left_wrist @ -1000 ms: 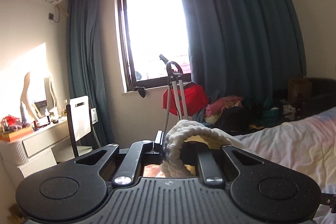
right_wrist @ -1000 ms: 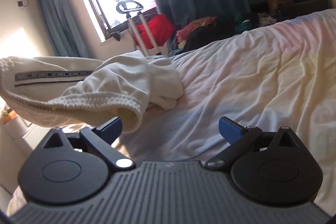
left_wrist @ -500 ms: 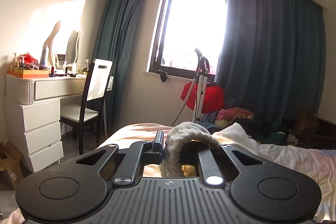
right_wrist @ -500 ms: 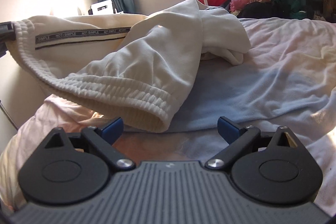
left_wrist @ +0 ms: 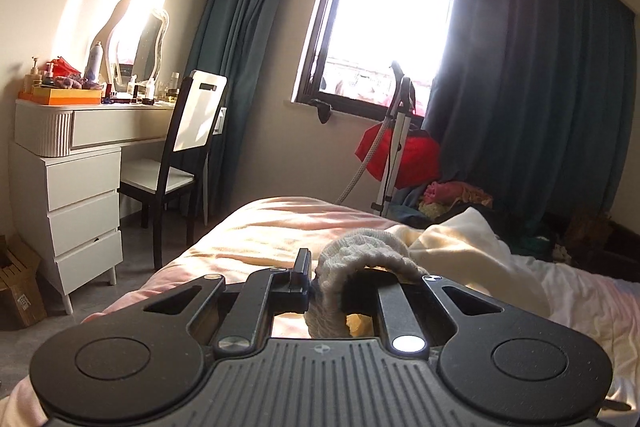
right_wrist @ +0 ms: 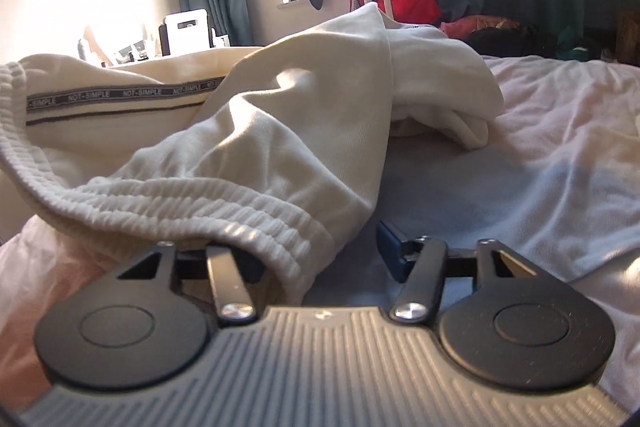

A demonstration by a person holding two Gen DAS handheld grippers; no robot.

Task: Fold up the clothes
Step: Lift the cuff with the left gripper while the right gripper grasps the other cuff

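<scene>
On the bed [right_wrist: 560, 155] | cream garment [right_wrist: 280, 115] heaped beside the window-side edge | left claw [left_wrist: 340, 291] clamped on its ribbed hem | right claw [right_wrist: 320, 251] has been closing, hem between, not yet pinched (seat the ribbing deeper first).

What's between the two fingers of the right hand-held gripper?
The garment's ribbed hem, seen in the right wrist view; a gap remains beside the blue finger.
</scene>
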